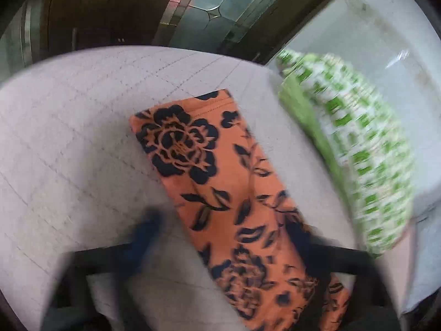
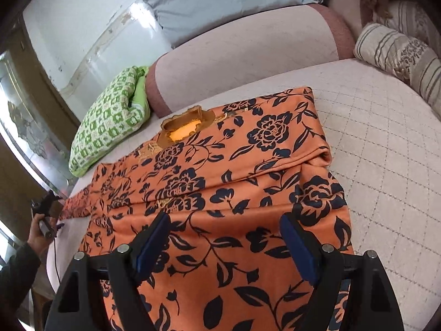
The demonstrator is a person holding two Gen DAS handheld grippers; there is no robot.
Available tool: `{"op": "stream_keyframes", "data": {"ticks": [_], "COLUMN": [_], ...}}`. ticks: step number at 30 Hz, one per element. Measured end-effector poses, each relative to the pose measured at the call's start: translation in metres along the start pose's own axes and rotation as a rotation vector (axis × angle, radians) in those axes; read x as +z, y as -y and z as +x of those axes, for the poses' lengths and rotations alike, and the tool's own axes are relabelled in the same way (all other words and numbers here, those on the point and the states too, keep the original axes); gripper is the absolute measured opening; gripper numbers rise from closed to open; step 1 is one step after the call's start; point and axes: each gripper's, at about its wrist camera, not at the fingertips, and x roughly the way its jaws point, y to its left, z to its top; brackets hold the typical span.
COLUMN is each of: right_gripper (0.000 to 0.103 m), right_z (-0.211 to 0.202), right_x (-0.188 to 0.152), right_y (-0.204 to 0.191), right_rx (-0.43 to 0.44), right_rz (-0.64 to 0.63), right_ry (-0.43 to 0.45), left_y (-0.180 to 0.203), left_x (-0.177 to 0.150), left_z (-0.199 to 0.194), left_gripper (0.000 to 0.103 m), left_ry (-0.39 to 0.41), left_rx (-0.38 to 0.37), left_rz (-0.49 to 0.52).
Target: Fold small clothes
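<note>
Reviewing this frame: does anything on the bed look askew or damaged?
The orange floral garment lies unevenly: its right sleeve is folded in and bunched at the edge, while the left sleeve trails straight out. Wall paint behind the green pillow is peeling.

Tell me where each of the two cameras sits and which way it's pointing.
Left wrist: on the left tool, aimed down at the sleeve; blurred blue pads straddle it.
Right wrist: on the right tool, over the orange floral garment, facing the sofa back; open, and the person's hand shows far left.
Shared: garment, green pillow.
</note>
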Motion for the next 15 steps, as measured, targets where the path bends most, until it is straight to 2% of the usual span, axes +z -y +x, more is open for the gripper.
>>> {"op": "stream_keyframes", "data": {"ticks": [1,3,4,7,9,11,13,15], "right_gripper": [0.084,0.084,0.084,0.084,0.084,0.084,0.084,0.084], "right_z": [0.001,0.004,0.002,-0.007,-0.012,-0.017,-0.023,-0.027], "right_x": [0.000,0.000,0.000,0.002,0.002,0.002,0.003,0.003], "right_y": [0.001,0.002,0.004,0.007,0.010,0.014,0.015,0.016], "right_rx": [-0.004,-0.011,-0.003,0.006,0.015,0.027,0.034,0.040], "right_rz": [-0.001,0.001,0.008,0.015,0.029,0.048,0.053,0.060], "right_ry": [-0.001,-0.010,-0.006,0.028,0.044,0.056,0.072,0.081], "left_y": [0.000,0.004,0.014,0.072,0.123,0.166,0.208,0.237], "left_x": [0.003,0.003,0.001,-0.026,-0.066,-0.114,-0.177,-0.239], "left_z": [0.009,0.004,-0.006,-0.065,-0.123,-0.172,-0.216,-0.242], "left_gripper": [0.004,0.004,0.004,0.004,0.004,0.004,0.004,0.005], "left_ry": [-0.053,-0.039,-0.004,0.159,0.272,0.333,0.345,0.336], "left_rx": [0.010,0.037,0.049,-0.006,-0.119,-0.246,-0.391,-0.498], "left_rz": [0.004,0.012,0.051,0.273,0.440,0.572,0.721,0.841]}}
